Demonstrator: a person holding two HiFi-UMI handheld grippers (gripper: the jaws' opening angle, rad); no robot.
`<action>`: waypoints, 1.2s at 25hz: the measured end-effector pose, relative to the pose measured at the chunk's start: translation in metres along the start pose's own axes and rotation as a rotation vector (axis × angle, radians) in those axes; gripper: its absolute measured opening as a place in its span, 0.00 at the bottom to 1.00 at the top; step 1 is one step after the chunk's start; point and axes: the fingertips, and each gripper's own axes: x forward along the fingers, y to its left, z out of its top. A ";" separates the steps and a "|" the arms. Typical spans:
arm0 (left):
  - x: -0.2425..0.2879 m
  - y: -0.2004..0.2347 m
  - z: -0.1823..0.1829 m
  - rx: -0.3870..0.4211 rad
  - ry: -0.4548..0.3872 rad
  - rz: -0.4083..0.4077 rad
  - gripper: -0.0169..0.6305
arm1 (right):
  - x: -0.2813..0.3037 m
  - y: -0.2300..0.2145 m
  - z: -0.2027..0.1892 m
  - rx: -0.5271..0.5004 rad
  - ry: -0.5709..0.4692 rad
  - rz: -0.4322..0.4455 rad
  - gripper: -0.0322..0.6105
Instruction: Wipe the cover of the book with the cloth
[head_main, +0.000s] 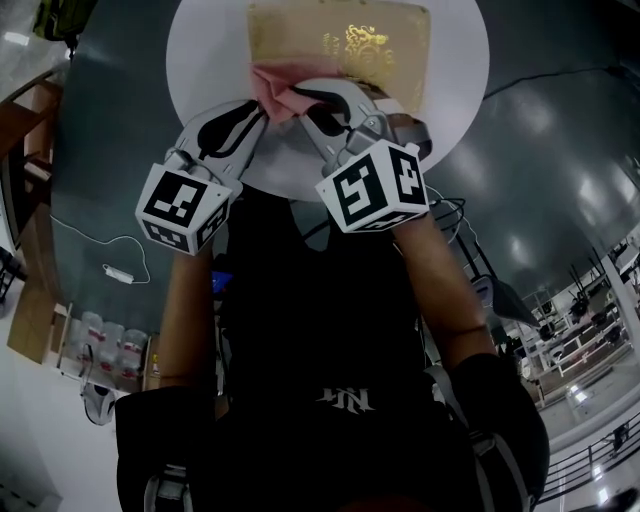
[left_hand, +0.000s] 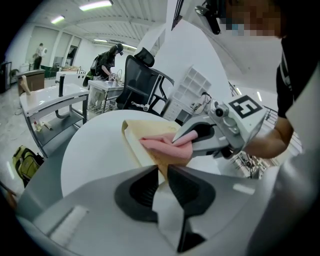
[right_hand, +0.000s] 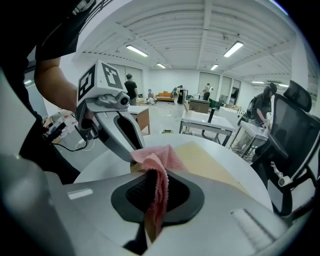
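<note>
Gripping a fold of pink cloth (head_main: 283, 85), the right gripper (right_hand: 154, 176) keeps its fingers pressed together on the fabric and holds it on the near left corner of the gold-covered book (head_main: 335, 40), which lies toward the far side of the round white worktop (head_main: 200, 60). Just to its left, the left gripper (left_hand: 161, 172) has its fingers drawn in on what looks to be the book's near corner, apparently to steady it. The wipe appears to be at its start, with the cover stretching away far and right of the cloth. Several things could go wrong from here. Only a small bunch of cloth reaches past the right fingers, so a low stroke could drag hard plastic across the gilt cover. A loose pinch could leave the cloth behind. The two grippers sit close together, and a stroke back toward the left might knock them together or jolt the book out of the left fingers' hold.
</note>
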 end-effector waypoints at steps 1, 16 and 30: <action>0.000 0.000 0.000 0.002 0.002 0.001 0.12 | -0.003 -0.002 -0.004 0.004 0.002 -0.007 0.07; 0.003 0.004 0.000 0.012 0.033 0.012 0.12 | -0.062 -0.046 -0.077 0.112 0.053 -0.142 0.07; 0.003 0.003 0.002 0.025 0.031 0.007 0.12 | -0.121 -0.084 -0.112 0.204 0.165 -0.314 0.07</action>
